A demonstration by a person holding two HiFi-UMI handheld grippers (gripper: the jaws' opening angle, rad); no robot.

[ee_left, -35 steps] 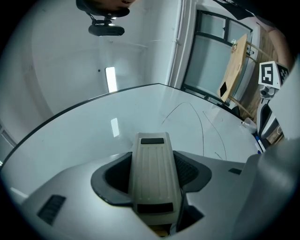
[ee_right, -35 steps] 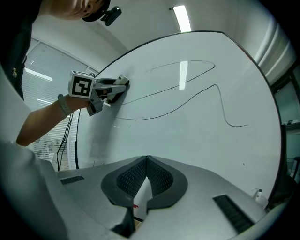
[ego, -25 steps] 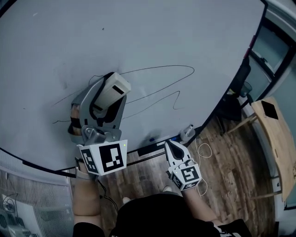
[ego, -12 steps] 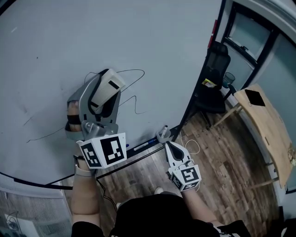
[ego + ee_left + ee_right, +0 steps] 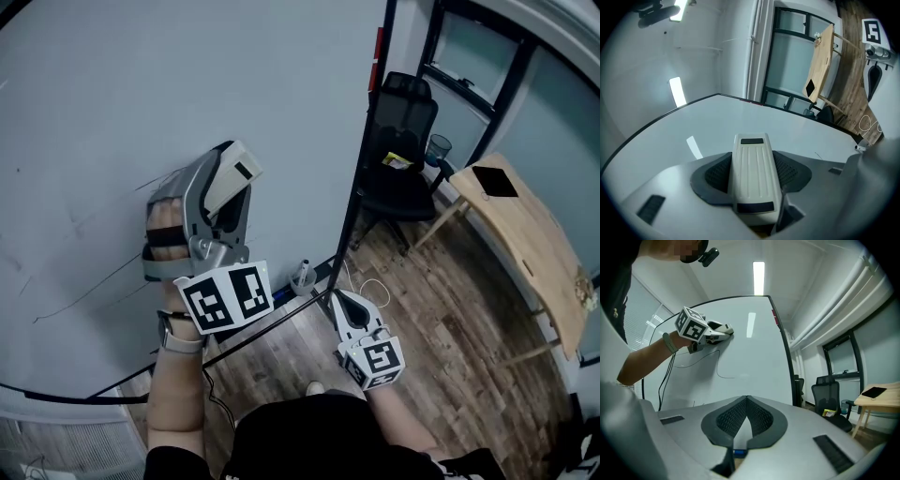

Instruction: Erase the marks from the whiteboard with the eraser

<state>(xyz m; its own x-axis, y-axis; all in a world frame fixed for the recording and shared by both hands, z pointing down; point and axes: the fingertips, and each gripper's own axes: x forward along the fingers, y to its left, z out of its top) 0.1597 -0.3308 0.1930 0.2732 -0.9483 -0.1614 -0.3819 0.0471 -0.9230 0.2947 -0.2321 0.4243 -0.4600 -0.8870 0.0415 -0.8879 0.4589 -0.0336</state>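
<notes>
So the left gripper (image 5: 223, 183) is clamped on the eraser (image 5: 232, 172), held up against the whiteboard (image 5: 112, 94), with thin marks (image 5: 84, 281) off to its left. The right gripper (image 5: 342, 296) hangs low over the wood floor (image 5: 450, 337) with its jaws closed on nothing. A black chair (image 5: 405, 112) and a wooden table (image 5: 534, 244) sit past the board's right edge.

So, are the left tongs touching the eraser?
Touching: the left gripper view shows the left tongs closed on both sides of the eraser.
</notes>
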